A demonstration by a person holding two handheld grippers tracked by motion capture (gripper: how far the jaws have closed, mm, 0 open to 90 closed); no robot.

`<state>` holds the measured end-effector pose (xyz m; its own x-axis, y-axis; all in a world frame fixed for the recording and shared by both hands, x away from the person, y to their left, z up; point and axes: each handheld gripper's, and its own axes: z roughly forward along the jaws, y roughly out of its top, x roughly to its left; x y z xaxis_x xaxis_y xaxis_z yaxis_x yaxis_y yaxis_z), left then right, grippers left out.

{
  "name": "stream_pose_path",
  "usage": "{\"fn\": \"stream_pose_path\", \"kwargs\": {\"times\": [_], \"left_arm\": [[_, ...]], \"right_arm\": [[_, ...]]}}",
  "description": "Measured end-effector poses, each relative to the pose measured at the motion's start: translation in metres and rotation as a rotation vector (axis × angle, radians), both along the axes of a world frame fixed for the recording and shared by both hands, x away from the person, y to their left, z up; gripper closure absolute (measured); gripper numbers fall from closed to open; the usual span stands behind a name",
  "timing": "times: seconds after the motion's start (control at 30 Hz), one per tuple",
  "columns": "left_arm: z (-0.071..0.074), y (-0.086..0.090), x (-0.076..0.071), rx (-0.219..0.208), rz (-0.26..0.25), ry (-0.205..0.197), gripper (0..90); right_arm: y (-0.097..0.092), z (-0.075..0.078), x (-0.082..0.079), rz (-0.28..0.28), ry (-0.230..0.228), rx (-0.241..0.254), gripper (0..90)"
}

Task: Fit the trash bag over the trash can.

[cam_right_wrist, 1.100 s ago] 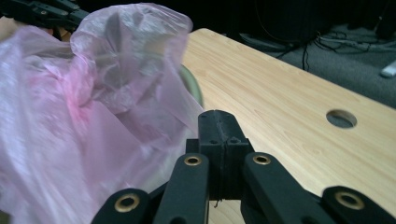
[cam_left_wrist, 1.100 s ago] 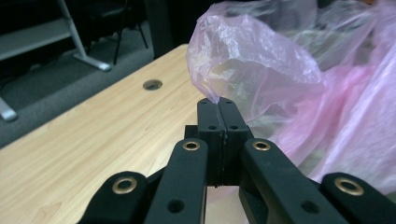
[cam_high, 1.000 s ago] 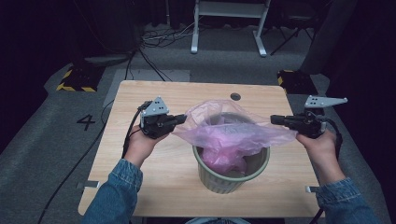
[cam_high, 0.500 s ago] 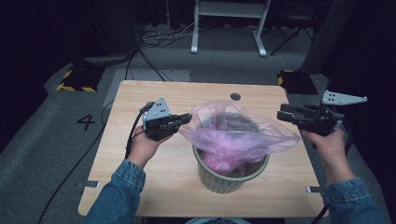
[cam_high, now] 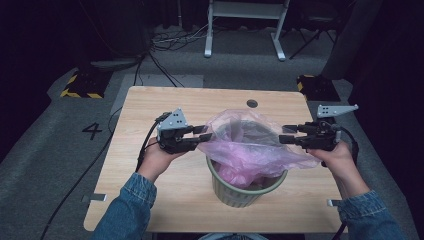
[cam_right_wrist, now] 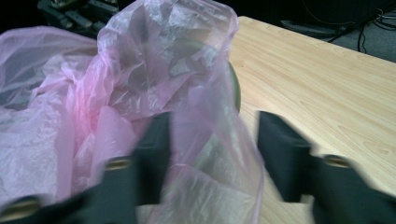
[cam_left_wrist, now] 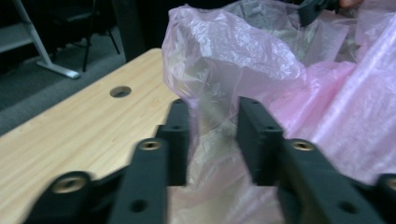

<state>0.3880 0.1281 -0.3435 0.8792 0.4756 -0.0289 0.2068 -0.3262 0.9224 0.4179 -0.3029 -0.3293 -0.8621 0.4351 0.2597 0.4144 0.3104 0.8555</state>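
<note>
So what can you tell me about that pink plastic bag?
The pink bag is thin, see-through, crinkled plastic. Its lower part sits inside a green ribbed bin on the wooden table; its mouth billows up above the rim, with one edge draped over the bin's right side. Film lies between the parted jaws of the left hand-held gripper and the right hand-held gripper, neither visibly pinching it.

Dim room, grey carpet floor (cam_high: pixel 60 165) marked "4", white metal stand (cam_high: pixel 245 25) behind, yellow-black striped blocks (cam_high: pixel 80 86).
</note>
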Motion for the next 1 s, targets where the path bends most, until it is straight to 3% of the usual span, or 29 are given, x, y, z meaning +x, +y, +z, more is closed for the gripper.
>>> {"fn": "stream_pose_path", "kwargs": {"times": [0.13, 0.37, 0.53, 0.77, 1.0], "left_arm": [[0.003, 0.001, -0.002, -0.001, 0.027, -0.016, 85.5], [0.002, 0.004, 0.007, 0.022, 0.101, 0.001, 89.7], [-0.013, 0.001, 0.019, 0.072, 0.115, 0.060, 89.7], [-0.039, -0.005, 0.026, 0.134, 0.089, 0.166, 89.7], [-0.057, -0.001, 0.014, 0.145, 0.056, 0.199, 89.8]], "right_arm": [[0.001, 0.006, -0.005, -0.007, -0.042, -0.044, 90.0], [-0.004, 0.014, -0.004, -0.095, -0.079, -0.049, 90.0], [-0.008, -0.006, 0.011, -0.137, -0.001, -0.077, 90.0], [-0.002, -0.037, 0.014, -0.128, 0.075, -0.144, 90.0], [-0.010, -0.060, -0.007, -0.084, 0.109, -0.154, 90.0]]}}
